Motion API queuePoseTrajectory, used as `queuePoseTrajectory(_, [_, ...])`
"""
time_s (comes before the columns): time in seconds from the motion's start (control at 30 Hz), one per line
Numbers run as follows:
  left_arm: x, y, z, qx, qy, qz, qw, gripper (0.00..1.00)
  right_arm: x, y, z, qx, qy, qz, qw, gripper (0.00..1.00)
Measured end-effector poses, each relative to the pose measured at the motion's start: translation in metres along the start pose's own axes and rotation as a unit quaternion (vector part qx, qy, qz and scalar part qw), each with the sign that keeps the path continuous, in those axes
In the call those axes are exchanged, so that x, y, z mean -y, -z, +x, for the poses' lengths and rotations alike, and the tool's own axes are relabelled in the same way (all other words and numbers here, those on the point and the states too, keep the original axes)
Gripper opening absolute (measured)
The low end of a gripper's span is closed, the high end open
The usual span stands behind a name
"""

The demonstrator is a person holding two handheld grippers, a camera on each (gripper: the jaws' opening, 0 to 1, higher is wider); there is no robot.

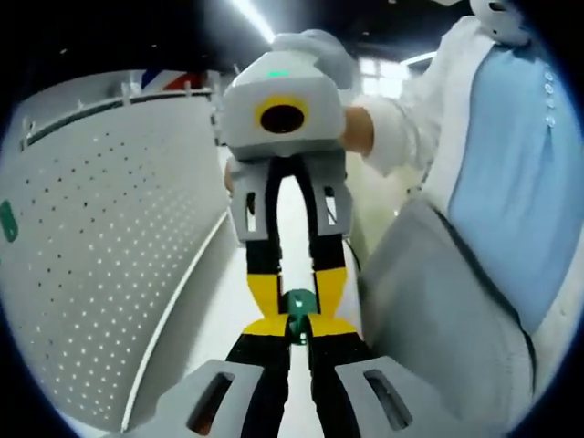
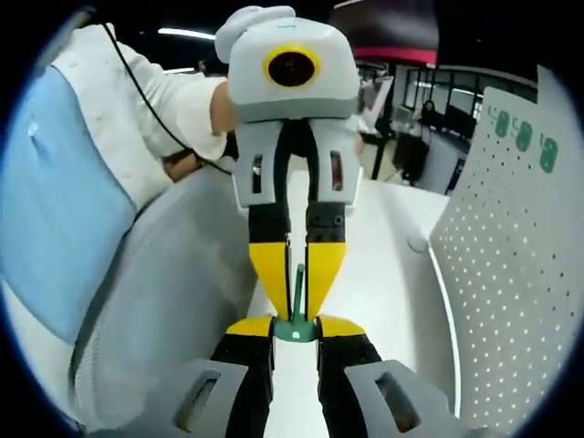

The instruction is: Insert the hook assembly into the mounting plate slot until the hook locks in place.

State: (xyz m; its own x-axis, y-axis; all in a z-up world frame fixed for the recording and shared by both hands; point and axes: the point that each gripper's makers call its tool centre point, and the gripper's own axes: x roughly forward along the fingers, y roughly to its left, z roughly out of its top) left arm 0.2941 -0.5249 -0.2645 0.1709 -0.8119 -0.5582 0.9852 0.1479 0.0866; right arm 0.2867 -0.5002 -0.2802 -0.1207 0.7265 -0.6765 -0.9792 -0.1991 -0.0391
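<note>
The 2 grippers meet tip to tip above the white tabletop (image 2: 392,274), with a small green hook assembly (image 1: 298,310) pinched where their yellow-tipped fingers (image 1: 264,294) come together. In the left gripper view, the left gripper (image 1: 298,339) has its fingers nearly closed on the green piece, and the right gripper (image 1: 297,290) faces it, gripping the same part. In the right gripper view, the right gripper (image 2: 295,330) clamps the piece's base, its thin stem standing between the left gripper's (image 2: 297,290) fingers; the white perforated mounting plate (image 2: 511,274) stands beside, with a person's sleeve (image 2: 137,82) behind.
</note>
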Motion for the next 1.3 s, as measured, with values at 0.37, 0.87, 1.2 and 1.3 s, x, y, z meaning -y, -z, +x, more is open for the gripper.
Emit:
queuePoseTrajectory(0.37, [0.003,0.003,0.005,-0.007,-0.004,0.007,0.9999,0.05,-0.001,0.006,0.002,-0.021,-0.004,0.007,0.9997,0.15])
queuePoseTrajectory(0.87, [0.002,0.002,0.007,-0.001,-0.018,0.016,0.9997,0.05,-0.001,0.01,0.0,-0.051,-0.003,-0.003,0.9987,0.15])
queuePoseTrajectory(1.2, [0.001,-0.001,0.006,0.007,-0.021,0.017,0.9996,0.05,0.0,0.008,0.0,-0.047,-0.001,-0.006,0.9989,0.15])
queuePoseTrajectory(1.3, [0.001,-0.002,0.006,0.009,-0.019,0.018,0.9996,0.04,0.001,0.008,-0.001,-0.046,0.001,-0.006,0.9989,0.15])
